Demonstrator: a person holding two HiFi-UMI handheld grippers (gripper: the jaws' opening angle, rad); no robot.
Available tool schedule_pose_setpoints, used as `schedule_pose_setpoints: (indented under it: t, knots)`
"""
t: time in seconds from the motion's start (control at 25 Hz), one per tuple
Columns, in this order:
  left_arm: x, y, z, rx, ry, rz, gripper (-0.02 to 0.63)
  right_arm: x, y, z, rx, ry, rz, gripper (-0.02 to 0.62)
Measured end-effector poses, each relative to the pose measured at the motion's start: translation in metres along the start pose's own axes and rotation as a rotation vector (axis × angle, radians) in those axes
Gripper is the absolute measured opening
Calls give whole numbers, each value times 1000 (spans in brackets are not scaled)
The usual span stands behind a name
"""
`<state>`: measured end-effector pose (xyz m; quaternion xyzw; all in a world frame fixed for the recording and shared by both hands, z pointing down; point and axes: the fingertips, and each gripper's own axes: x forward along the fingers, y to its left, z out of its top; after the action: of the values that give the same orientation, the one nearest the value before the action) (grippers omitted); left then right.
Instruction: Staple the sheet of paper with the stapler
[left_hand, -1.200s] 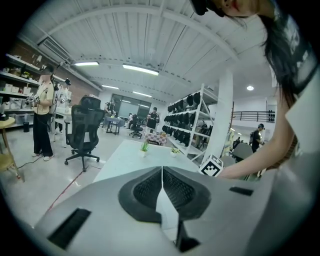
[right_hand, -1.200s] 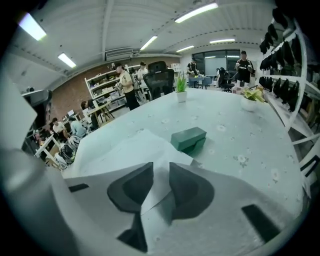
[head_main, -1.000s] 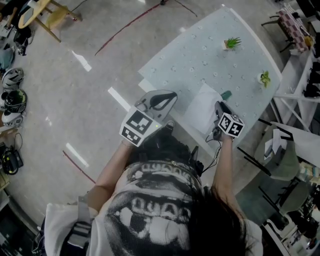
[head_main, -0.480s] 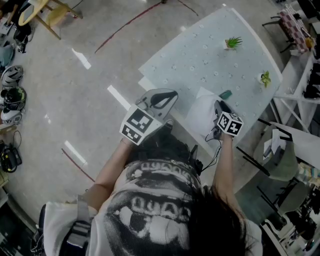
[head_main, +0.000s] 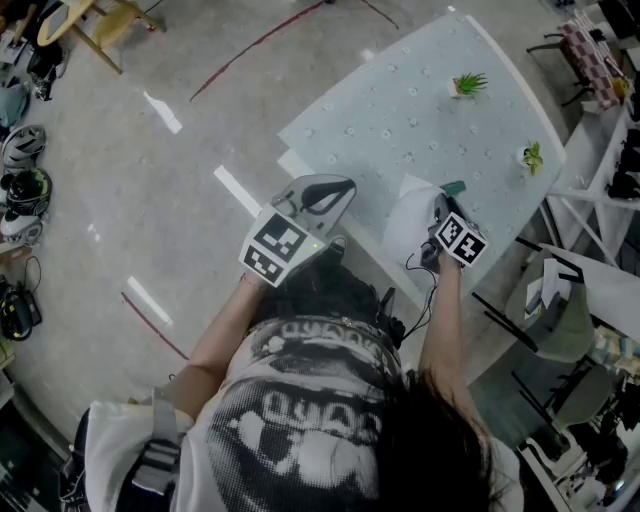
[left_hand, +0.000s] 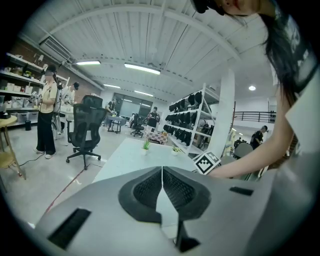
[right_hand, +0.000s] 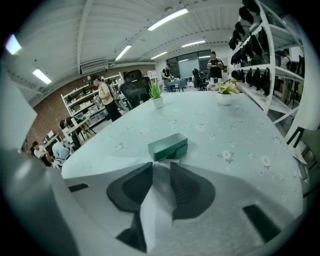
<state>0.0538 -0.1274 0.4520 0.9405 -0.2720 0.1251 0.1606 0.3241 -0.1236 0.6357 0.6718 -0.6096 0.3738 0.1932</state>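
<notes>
Right gripper (right_hand: 161, 165): jaws a little apart and just been opening, with the sheet of paper between them; the sheet fills the gap and lies against both pads, so it is gripped by its near edge
Sheet of paper (head_main: 408, 215): white, on the near right part of the counter, bowed up off the surface where the right gripper has it; its far edge reaches towards the stapler
Stapler (head_main: 452, 188): green, lying flat on the counter just beyond the right gripper's tips, at the sheet's far right corner; no gripper touches it
Left gripper (left_hand: 162, 169): jaws closed together, nothing between the pads; held at the counter's near edge, to the left of the sheet and apart from it
Counter (head_main: 400, 110): pale, with a small flower print
Plants: two small potted ones, one at the far side (head_main: 464, 85) and one near the right edge (head_main: 529, 156), both well apart from the sheet
</notes>
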Motion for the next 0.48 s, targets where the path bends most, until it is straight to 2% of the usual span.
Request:
schedule_pose_setpoints:
  t: [0.12, 0.2, 0.32, 0.48]
  knots:
    - [-1, 0, -1, -2, 1, 2, 6, -2, 1, 1, -7, -6, -5, 117]
    - [-4, 1, 0, -2, 0, 3, 6, -9, 9, 4, -42, -19, 3, 144]
    - [-7, 6, 0, -5, -3, 11, 6, -27, 23, 2, -135, -24, 6, 153]
    - [-6, 8, -2, -9, -3, 18, 6, -52, 59, -32, -306, 46, 91, 153]
